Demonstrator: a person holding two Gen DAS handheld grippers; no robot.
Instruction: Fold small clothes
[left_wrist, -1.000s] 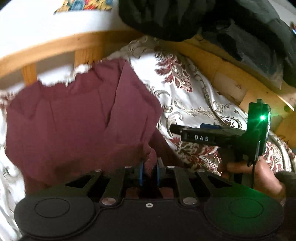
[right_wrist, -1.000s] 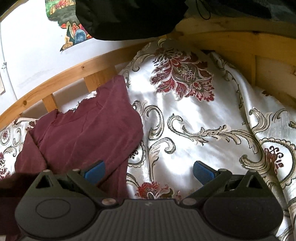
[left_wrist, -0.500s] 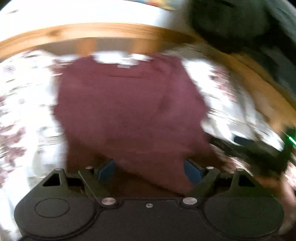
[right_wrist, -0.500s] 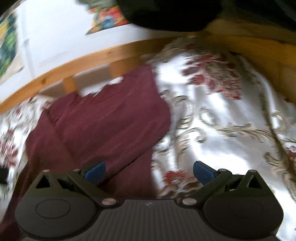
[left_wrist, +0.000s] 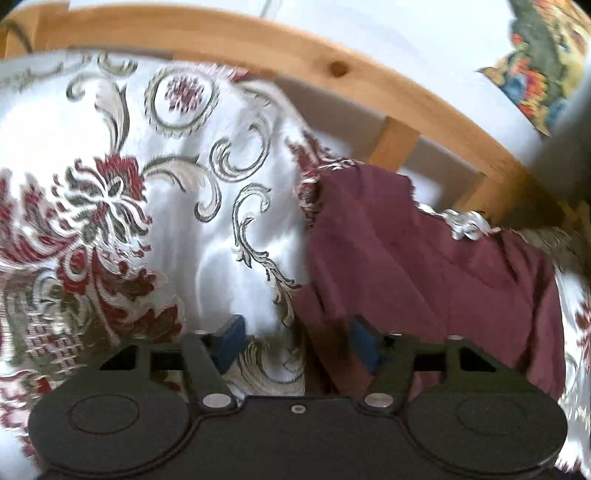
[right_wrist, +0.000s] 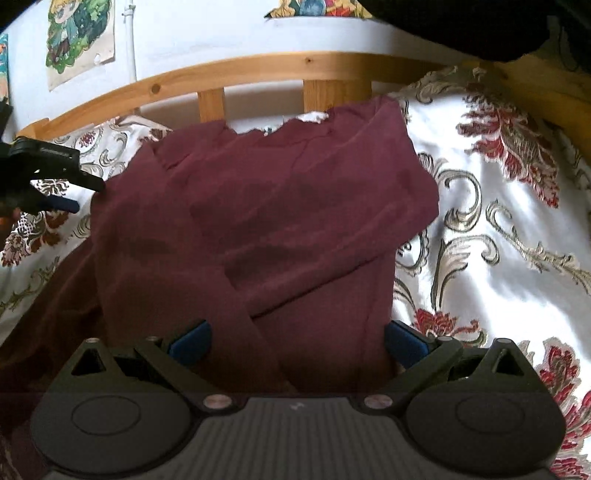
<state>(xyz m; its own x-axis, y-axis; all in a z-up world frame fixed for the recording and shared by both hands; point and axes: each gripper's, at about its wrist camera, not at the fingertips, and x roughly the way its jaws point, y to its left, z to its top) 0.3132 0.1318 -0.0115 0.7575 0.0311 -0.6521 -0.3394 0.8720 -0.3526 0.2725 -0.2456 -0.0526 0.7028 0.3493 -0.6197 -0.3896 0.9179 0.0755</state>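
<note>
A maroon garment (right_wrist: 266, 221) lies spread on the floral satin bedspread (right_wrist: 498, 229), with a sleeve folded across its front. My right gripper (right_wrist: 297, 343) is open wide just above the garment's lower part, which lies between its blue pads (right_wrist: 190, 341). My left gripper (left_wrist: 297, 343) hovers at the garment's (left_wrist: 424, 266) left edge. Its jaws are closing, with that edge and some bedspread (left_wrist: 155, 206) between the pads, which are not pressing on anything. In the right wrist view the left gripper (right_wrist: 86, 195) sits at the garment's left side.
A curved wooden bed rail (right_wrist: 258, 70) with slats runs behind the garment, in front of a white wall with posters (right_wrist: 79, 40). Dark clothing (right_wrist: 480, 26) hangs over the top right corner. Open bedspread lies to the right of the garment.
My left gripper let go of the maroon fold, opened wide, swung left to the garment's left edge and partly narrowed. My right gripper shifted left over the garment, still open.
</note>
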